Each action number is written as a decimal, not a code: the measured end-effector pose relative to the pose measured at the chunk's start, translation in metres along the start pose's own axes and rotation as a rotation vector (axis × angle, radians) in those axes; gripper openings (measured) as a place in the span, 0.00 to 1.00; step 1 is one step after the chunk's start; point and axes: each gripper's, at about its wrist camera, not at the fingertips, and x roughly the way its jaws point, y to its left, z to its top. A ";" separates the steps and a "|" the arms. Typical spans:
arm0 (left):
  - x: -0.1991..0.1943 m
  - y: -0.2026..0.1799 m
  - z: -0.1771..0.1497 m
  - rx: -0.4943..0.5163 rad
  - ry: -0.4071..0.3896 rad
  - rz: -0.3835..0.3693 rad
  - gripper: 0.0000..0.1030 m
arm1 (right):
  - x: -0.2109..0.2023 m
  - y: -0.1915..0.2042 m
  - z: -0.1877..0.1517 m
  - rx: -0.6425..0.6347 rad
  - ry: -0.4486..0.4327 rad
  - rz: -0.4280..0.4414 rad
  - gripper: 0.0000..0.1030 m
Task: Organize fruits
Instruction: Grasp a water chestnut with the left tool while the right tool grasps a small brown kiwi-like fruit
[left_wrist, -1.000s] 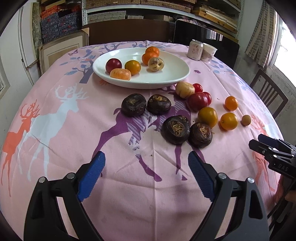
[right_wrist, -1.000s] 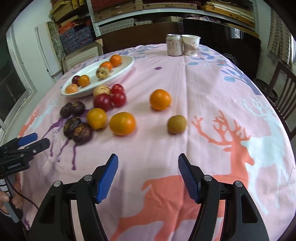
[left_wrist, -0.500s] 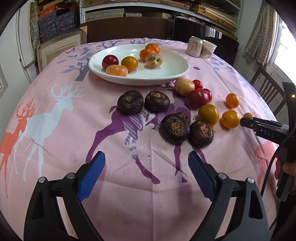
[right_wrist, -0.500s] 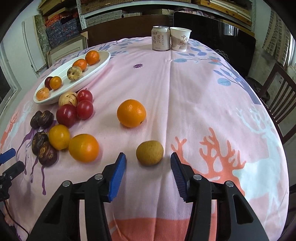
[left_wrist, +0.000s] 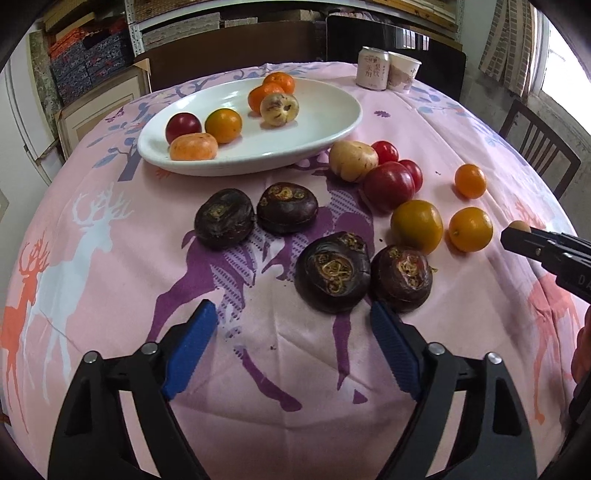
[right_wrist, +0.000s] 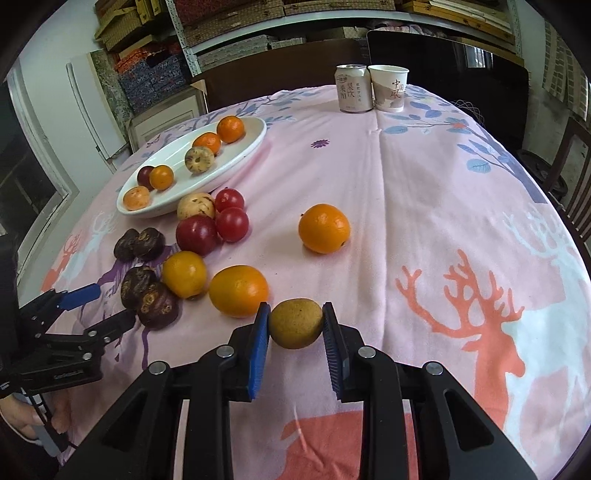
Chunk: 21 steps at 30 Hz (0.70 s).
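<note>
Right gripper (right_wrist: 295, 325), lower centre of right wrist view: jaws clenched on small round brownish-yellow fruit (right_wrist: 295, 324), both blue pads touching it, on pink deer-print counter (right_wrist: 424, 221). Large orange (right_wrist: 239, 291) just left of it. Left gripper (left_wrist: 290, 345) jaws released, spread wide, nothing between; four dark purple fruits (left_wrist: 332, 272) ahead. White oval plate (left_wrist: 321, 122) with fruit, upper centre of left view.

home dining table (right_wrist: 424, 192), cluttered shelves (right_wrist: 258, 22)

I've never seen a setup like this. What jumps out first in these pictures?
The right gripper pinches a small brownish fruit near the table's front edge, on a pink deer-print tablecloth. To its left lie loose oranges, red fruits and dark purple ones, and behind them a white plate already holds six fruits.
</note>
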 end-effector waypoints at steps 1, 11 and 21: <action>0.003 -0.002 0.001 0.009 0.004 -0.001 0.76 | -0.001 0.001 0.000 -0.001 -0.002 0.007 0.28; 0.009 -0.013 0.018 0.032 -0.020 -0.043 0.42 | -0.010 0.005 -0.005 0.001 -0.012 0.035 0.28; -0.039 0.012 0.015 -0.015 -0.080 -0.067 0.41 | -0.028 0.021 0.001 -0.034 -0.047 0.055 0.28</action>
